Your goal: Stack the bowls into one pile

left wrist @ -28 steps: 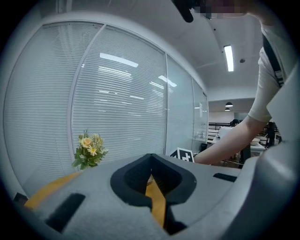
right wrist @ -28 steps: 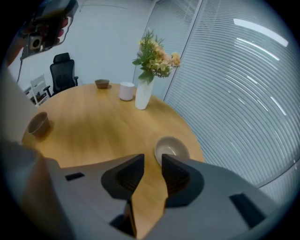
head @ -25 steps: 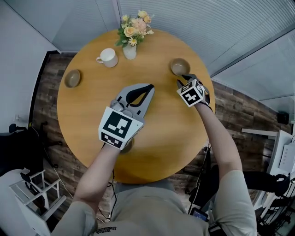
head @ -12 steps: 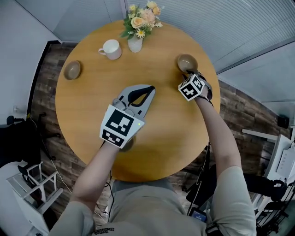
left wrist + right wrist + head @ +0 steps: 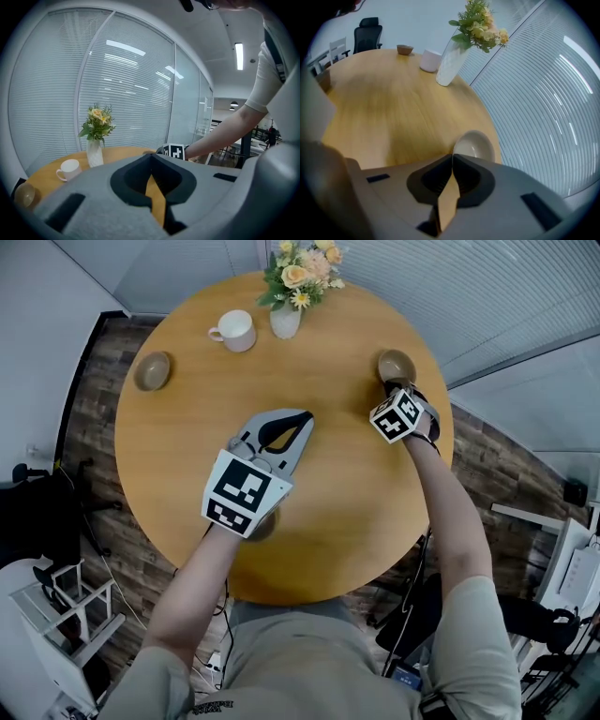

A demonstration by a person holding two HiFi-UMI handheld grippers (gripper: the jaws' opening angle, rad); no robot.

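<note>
Right hand-held gripper [image 5: 452,157] neared the bowl [image 5: 474,144]; its view shows jaws together.

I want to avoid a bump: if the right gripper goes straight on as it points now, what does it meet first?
Most likely the beige bowl, just ahead of the right gripper, whose fingers are shut; how near is unclear.

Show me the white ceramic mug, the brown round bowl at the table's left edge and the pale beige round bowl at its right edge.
white ceramic mug [image 5: 238,329], head view, its open top
brown round bowl [image 5: 153,370], head view, its hollow
pale beige round bowl [image 5: 397,365], head view, its hollow
</note>
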